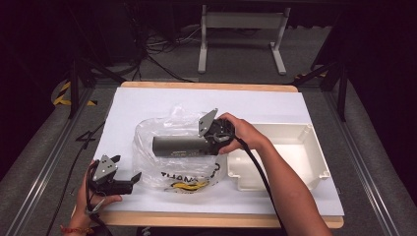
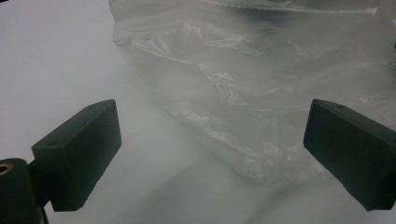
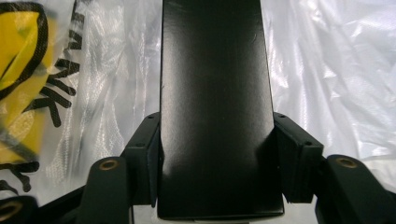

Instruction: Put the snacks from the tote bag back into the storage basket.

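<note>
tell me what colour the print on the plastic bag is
Yellow and black print, clearest in the right gripper view.

left gripper (image 1: 129, 179) low at the near left, fingers (image 2: 77, 154) spread wide apart, held in the left hand (image 1: 93, 196), right gripper (image 1: 209, 145) reaching further in, fingers (image 3: 142, 154) clamped on a dark block (image 3: 215, 107), right hand (image 1: 243, 133) gripping it, forearm stretched out

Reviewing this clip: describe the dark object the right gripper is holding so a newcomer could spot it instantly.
Start at the white sheet covering the table, then find the crumpled clear plastic bag at its middle. Above the bag, the right gripper clamps one end of a dark grey box, long, straight-edged and matte, unlike the glossy bag and white tray beside it.
</note>
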The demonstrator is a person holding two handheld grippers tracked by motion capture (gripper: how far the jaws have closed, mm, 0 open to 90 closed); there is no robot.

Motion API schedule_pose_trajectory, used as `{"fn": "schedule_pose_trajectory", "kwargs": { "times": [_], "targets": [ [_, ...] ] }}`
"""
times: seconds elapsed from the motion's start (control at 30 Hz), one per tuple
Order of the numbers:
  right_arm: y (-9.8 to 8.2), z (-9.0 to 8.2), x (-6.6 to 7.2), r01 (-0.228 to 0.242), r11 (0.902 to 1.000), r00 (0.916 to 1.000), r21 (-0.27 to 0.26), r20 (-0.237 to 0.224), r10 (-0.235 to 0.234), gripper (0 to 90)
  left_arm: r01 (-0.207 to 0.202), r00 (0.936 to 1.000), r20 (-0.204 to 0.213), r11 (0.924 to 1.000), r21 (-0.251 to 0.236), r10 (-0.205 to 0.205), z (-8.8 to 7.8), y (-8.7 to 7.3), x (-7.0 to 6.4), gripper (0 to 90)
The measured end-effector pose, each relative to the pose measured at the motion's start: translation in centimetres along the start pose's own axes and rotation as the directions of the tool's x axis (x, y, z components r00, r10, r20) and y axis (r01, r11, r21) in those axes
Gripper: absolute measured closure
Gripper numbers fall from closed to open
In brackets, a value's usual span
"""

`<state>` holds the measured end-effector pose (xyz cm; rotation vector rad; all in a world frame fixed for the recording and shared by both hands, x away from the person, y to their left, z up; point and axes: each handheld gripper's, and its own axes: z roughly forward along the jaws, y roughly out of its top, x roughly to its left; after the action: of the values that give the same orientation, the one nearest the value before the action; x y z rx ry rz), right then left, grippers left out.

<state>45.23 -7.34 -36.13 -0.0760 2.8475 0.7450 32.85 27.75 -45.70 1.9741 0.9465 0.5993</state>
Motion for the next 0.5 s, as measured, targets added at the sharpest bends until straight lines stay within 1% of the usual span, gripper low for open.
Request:
{"fn": "schedule_pose_trajectory", "kwargs": {
  "times": [0.13, 0.33, 0.47, 0.5],
  "targets": [
    [0.2, -0.6, 0.2, 0.014, 0.9998, 0.9999, -0.016, 0.0, -0.014, 43.0, 0.0, 1.0, -0.001, 1.0, 0.0, 0.0, 0.0, 0.0, 0.0, 5.0],
    [0.4, -1.6, 0.5, 0.035, 0.9991, 0.9994, -0.025, 0.002, -0.035, 43.0, 0.001, 1.0, 0.0, 1.0, -0.001, -0.001, 0.0, 0.0, 0.0, 5.0],
    [0.5, -2.0, 0.6, 0.042, 0.9984, 0.9991, -0.037, 0.008, -0.042, 42.9, 0.002, 1.0, 0.0, 1.0, -0.002, -0.002, 0.0, 0.0, -0.1, 5.0],
    [0.5, -2.1, 0.6, 0.044, 0.9983, 0.999, -0.038, 0.003, -0.044, 42.9, 0.002, 1.0, 0.0, 1.0, -0.002, -0.002, 0.0, 0.0, -0.1, 5.0]
  ]
}}
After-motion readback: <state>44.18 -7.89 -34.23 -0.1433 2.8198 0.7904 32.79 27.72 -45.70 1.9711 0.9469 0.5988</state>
